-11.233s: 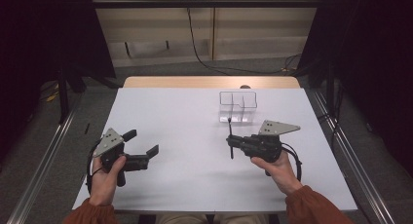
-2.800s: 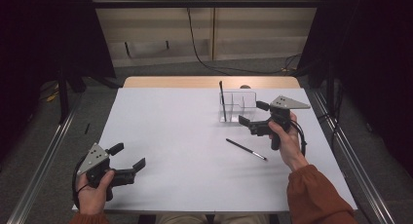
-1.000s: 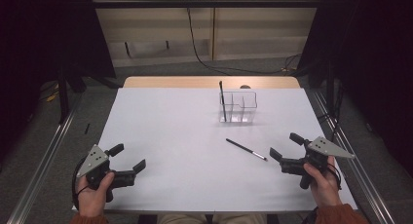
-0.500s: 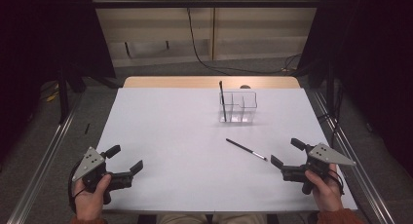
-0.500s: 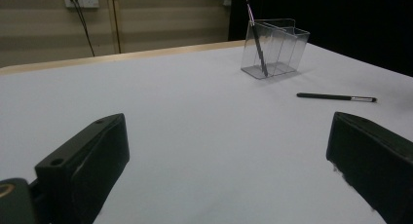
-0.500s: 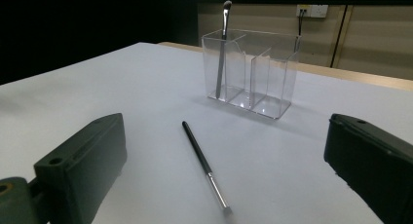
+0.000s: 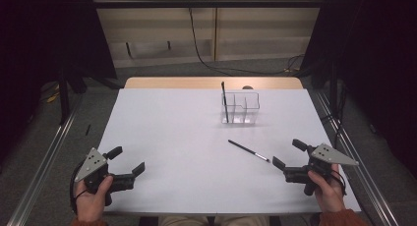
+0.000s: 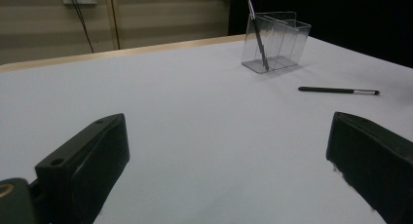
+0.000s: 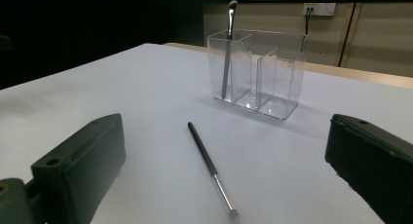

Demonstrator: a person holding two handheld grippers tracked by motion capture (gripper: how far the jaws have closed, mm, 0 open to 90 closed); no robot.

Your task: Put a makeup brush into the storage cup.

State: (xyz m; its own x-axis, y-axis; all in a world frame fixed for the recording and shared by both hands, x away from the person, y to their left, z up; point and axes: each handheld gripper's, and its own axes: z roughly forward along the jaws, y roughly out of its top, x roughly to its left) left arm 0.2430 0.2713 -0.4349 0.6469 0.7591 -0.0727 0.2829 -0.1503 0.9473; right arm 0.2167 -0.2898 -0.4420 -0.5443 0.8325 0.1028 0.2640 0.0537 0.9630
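Observation:
A clear three-compartment organizer [image 7: 241, 108] [image 8: 277, 41] [image 9: 260, 73] stands on the white table [image 7: 172, 127] toward the far right. One dark brush [image 7: 224, 100] [image 8: 258, 36] [image 9: 227, 53] stands upright in its left compartment. A second slim dark brush [image 7: 248, 151] [image 8: 338, 90] [image 9: 208, 158] with a silver end lies flat in front of the organizer. My right gripper [image 7: 286, 153] [image 9: 226, 136] is open at the near right, just right of the lying brush. At the near left corner my left gripper [image 7: 129, 158] [image 8: 224, 151] is open, holding nothing.
A bare wooden strip [image 7: 206, 82] runs along the table's far edge. Metal rails [image 7: 49, 157] flank both sides of the table. A wall with a cable [image 7: 196, 34] and a socket lies beyond.
The right gripper held a brush earlier; that brush now stands in the organizer and another lies on the table. The right hand drew back to the near right edge. The left hand drifted slightly nearer.

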